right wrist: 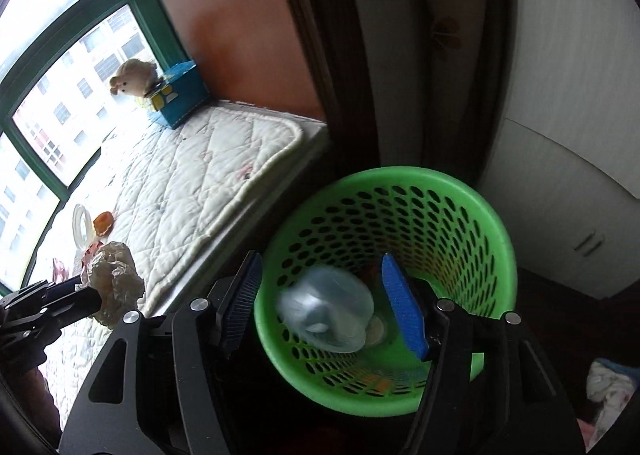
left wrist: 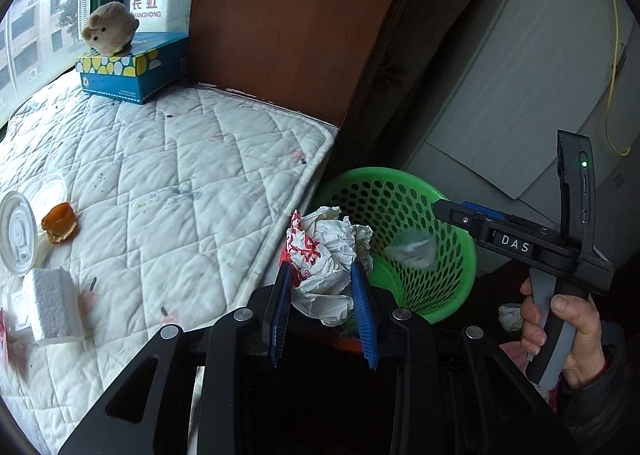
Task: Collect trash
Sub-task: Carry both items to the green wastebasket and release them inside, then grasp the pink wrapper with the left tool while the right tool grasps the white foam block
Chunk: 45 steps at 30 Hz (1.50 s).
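- Right gripper (right wrist: 320, 307): jaws apart, nothing pinched; blurred clear plastic cup (right wrist: 328, 315) loose between them, over green basket (right wrist: 496, 239).
- Left gripper (left wrist: 322, 303): clenched on crumpled wrapper (left wrist: 326, 255), basket rim just ahead.
- Risk: wrapper let go short of rim lands on floor.
- Behind-left, mattress (left wrist: 180, 175): lid (left wrist: 16, 231), foam block (left wrist: 52, 303) uncollected.

A quilted white mattress (left wrist: 192, 175) lies left of the left jaws. On it rest a foam block (left wrist: 52, 305), plastic lid (left wrist: 16, 231), orange food scrap (left wrist: 59, 223) and, far beyond, a blue tissue box (left wrist: 134, 73).
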Available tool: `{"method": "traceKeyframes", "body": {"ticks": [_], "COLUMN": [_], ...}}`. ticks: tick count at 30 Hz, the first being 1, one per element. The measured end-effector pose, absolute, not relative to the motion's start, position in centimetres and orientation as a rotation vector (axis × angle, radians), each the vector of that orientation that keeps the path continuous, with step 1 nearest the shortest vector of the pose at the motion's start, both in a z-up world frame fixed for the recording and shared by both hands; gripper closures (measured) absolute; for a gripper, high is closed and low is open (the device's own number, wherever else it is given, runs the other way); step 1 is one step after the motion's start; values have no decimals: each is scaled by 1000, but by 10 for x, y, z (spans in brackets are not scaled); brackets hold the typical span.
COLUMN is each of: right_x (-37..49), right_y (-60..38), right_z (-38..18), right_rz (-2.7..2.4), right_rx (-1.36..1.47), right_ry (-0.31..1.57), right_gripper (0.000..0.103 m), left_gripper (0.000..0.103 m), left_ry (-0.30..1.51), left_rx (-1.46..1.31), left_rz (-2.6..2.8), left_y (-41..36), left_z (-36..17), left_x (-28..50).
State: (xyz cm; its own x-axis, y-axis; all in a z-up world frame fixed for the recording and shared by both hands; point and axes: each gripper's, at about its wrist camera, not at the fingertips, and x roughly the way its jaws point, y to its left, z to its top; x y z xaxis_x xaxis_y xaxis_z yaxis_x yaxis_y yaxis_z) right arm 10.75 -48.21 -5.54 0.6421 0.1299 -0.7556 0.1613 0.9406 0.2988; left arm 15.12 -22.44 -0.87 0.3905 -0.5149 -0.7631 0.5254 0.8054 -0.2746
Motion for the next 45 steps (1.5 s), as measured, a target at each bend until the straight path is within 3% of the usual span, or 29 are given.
{"method": "traceKeyframes", "body": {"ticks": [18, 27, 42, 45], "right_x": [73, 65, 73, 79], "right_y": [-528, -536, -489, -473], "right_z": [-43, -44, -31, -28], "right_rz": [-74, -79, 24, 55], "right_rx": [402, 425, 363, 350], "right_ry": [801, 798, 790, 795], "right_gripper": [34, 33, 29, 29], "left_gripper": [73, 51, 48, 43], "left_ry": [1013, 1008, 970, 965], "left_rx": [96, 95, 34, -5], "left_rz": [-755, -761, -597, -539], "left_y": [-313, -327, -245, -215], "left_z": [-31, -37, -19, -15], "left_x": [160, 160, 154, 156]}}
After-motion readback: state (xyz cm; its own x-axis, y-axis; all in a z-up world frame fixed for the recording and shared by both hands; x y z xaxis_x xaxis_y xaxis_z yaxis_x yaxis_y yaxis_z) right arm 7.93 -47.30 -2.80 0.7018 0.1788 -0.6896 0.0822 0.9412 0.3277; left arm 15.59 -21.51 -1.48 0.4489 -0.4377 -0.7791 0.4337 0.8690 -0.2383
